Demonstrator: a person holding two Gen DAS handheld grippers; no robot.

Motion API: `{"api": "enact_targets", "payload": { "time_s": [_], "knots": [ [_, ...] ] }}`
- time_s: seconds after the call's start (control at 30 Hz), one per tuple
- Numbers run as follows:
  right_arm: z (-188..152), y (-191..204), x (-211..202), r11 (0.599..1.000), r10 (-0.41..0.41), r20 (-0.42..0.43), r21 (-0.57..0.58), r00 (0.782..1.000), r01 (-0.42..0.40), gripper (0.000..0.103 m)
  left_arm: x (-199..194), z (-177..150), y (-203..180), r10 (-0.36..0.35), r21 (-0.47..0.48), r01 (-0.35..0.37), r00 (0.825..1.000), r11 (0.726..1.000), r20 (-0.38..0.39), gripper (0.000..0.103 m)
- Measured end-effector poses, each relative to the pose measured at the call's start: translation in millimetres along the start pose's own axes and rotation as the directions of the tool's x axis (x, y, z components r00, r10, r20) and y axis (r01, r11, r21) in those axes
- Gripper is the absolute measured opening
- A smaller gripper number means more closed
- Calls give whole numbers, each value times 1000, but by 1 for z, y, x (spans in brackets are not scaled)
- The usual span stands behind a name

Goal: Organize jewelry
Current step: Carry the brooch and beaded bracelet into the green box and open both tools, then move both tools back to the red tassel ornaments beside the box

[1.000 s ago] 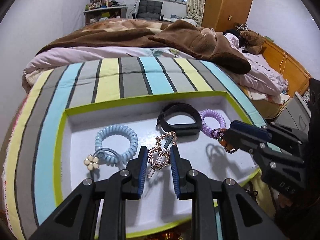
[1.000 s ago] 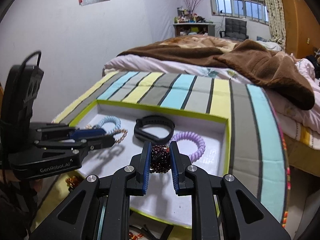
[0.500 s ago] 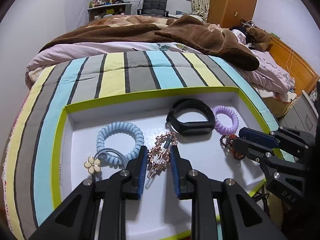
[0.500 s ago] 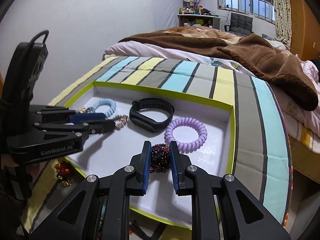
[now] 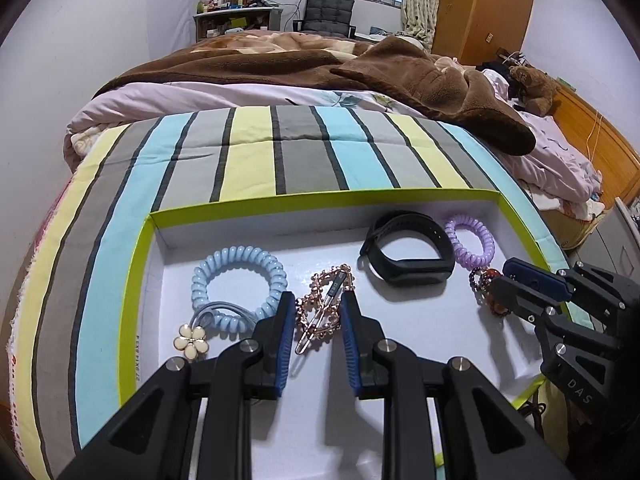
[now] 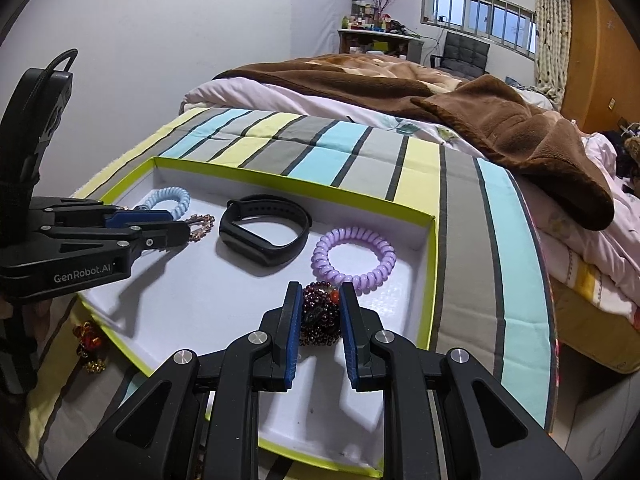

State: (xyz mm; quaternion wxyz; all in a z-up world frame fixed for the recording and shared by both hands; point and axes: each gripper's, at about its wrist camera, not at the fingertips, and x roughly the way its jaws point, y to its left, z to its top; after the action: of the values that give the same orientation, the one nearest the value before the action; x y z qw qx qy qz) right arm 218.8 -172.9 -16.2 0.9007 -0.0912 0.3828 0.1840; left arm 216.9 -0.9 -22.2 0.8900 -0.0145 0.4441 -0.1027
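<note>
Striped cover (image 5: 256, 148), brown blanket (image 5: 400, 72), teddy bear (image 5: 534, 84), wooden wardrobe (image 5: 484, 8)

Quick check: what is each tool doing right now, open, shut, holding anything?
Left tool: shut on the rose-gold hair clip.
Right tool: shut on the dark red bead bracelet.
</note>
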Motion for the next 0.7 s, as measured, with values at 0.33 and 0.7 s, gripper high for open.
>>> {"api": "enact_targets", "payload": {
  "time_s": [0.33,0.7],
  "knots": [
    [-1,-3,0,997,53,-7,55,999,-52,23,-6,-3,1,-48,-20,48,999,999,-6,35],
    [-2,-1,-24,990,103,49,96,994,-107,42,-43,-10,7,-85,-60,89,994,994,65,42]
  ]
}}
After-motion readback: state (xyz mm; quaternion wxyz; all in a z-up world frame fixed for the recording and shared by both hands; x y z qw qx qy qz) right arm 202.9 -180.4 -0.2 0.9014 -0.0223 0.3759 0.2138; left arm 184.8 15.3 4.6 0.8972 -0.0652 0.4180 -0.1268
